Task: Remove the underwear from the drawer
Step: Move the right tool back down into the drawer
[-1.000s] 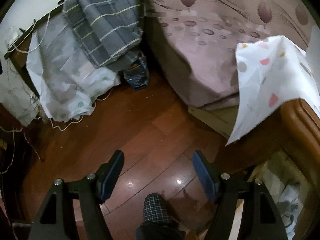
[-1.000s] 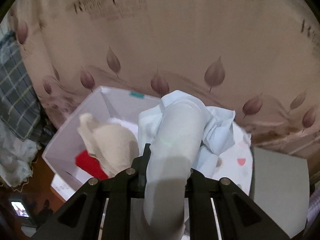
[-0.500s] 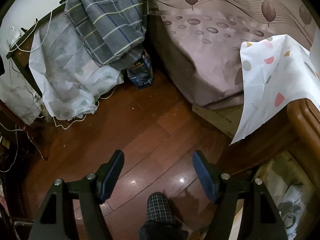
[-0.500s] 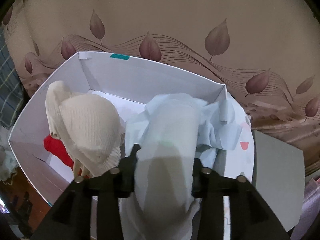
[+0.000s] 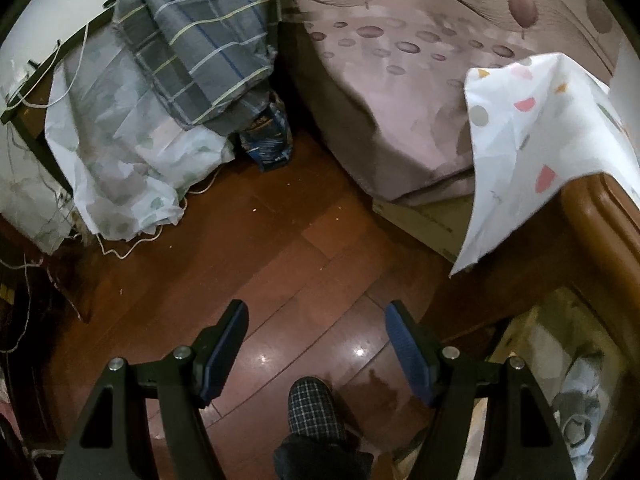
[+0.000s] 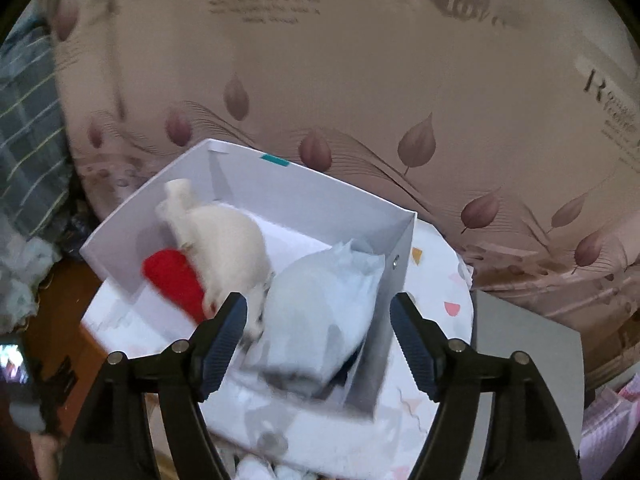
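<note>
Left wrist view: left gripper (image 5: pixel 316 332) over dark red-brown wood floor (image 5: pixel 248 264), glossy w/ light glints; jaws spread wide, nothing between them, blue pads bare. Below gripper, a checked slipper (image 5: pixel 311 408) on the floor, dark trouser hem at its base. Upper right: bed w/ mauve leaf-print cover (image 5: pixel 400 92) hanging to floor level. White cloth w/ coloured spots (image 5: pixel 532 128) draped over bed edge and over a brown wooden rail (image 5: pixel 600 216). Upper left: grey plaid blanket (image 5: pixel 200 40) piled on pale floral sheet (image 5: pixel 120 152) that trails to the floor; white cords (image 5: pixel 132 240) loop beside it. Small dark blue packet (image 5: pixel 268 140) on floor betw. sheet pile and bed. Lower right corner: pale, crumpled fabrics in a recess, detail unclear. Right wrist view: right gripper (image 6: pixel 320 332) above a white box (image 6: pixel 312 196) sitting on spotted white cloth on the bed; jaws opening, pads not pressing anything. Pale blue underwear (image 6: pixel 324 312) lies released betw. the fingers, in the box's near right corner against the right wall, somewhat blurred. Also in box: cream-white garment (image 6: pixel 224 240) left of centre, red garment (image 6: pixel 176 280) under it at left wall. Teal tag on box's far rim. Grey flat panel (image 6: pixel 524 344) just right of box. Mauve bedcover w/ leaf motifs and printed lettering fills the background; plaid blanket at far left edge; wood floor at lower left.
</note>
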A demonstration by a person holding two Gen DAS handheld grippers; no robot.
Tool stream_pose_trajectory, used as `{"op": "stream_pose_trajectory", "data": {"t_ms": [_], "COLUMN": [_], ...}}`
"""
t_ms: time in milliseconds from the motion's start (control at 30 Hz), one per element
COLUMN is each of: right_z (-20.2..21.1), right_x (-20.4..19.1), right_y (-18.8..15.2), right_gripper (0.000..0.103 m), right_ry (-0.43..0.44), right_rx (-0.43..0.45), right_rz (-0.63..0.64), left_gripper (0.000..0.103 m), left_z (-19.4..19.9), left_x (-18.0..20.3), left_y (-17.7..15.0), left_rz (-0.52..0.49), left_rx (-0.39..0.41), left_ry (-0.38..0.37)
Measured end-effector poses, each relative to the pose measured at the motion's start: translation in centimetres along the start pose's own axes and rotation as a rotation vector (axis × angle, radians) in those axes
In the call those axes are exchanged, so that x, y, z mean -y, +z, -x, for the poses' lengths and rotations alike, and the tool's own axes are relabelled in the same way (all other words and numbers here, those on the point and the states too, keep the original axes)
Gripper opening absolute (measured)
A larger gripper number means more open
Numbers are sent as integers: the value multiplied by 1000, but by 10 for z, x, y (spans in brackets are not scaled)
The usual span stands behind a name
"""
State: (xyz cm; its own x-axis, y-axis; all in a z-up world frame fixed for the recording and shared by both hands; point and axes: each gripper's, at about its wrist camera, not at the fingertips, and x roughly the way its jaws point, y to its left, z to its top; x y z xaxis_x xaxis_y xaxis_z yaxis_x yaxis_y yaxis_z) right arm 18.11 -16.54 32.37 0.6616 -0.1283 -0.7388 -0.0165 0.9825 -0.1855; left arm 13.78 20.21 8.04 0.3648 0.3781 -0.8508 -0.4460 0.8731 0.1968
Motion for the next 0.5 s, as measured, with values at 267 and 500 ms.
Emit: {"op": "stream_pose_trajectory", "data": {"t_ms": [267, 500], "right_z": [34, -6], "right_x": [-13, -21], "right_y": [-91, -173], "right_gripper": [71, 71], "right_ry": [50, 109], "right_rx": [-99, -297], "right_rz": [125, 137], "left_gripper": [73, 73], "left_z": [-1, -2], "left_x": [10, 13], "left_y": [-4, -4], "left_rz": [-28, -40], "left_rx": [-14, -21], "left_ry": [-14, -20]}}
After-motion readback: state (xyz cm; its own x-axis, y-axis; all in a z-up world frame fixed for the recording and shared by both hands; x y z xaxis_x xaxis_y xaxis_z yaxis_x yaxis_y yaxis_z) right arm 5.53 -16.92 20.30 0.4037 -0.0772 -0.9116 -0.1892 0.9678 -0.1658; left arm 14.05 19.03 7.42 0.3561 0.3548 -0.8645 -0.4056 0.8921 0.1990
